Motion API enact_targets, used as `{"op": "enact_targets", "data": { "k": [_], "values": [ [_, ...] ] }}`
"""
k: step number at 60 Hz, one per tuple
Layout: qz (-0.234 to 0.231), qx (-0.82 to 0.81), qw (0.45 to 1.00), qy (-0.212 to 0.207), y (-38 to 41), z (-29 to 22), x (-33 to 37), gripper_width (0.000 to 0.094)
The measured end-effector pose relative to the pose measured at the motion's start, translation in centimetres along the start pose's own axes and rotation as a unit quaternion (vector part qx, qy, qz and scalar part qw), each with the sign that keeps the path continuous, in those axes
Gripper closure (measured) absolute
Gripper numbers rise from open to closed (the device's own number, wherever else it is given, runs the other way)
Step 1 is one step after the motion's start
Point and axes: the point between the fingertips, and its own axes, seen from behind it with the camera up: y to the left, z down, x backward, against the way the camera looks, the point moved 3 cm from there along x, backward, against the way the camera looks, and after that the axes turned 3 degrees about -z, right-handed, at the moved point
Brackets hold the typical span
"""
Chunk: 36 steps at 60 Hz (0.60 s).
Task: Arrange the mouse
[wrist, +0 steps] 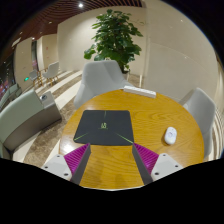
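A small white mouse (170, 134) lies on the round wooden table (150, 112), toward its right side. A dark mouse mat (104, 125) with thin light lines lies on the table's middle left. My gripper (110, 160) is open and empty, held above the table's near edge. Its two fingers with magenta pads (75, 155) stand wide apart, with bare wood between them. The mat is just ahead of the fingers; the mouse is ahead and to the right of the right finger.
A white flat object (140, 91) lies at the table's far edge. Grey chairs (100, 75) stand around the table, one at the right (200, 108). A large green plant (115, 38) stands behind. A sofa (25, 110) is at the left.
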Motion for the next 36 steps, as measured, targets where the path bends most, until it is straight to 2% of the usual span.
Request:
{"op": "enact_targets", "data": {
  "k": [20, 36],
  "values": [
    [0.05, -0.04, 0.998, 0.006, -5.4, 0.8, 0.5, 0.0069],
    [0.115, -0.081, 0.99, 0.006, -12.9, 2.4, 2.4, 0.0069]
  ]
}}
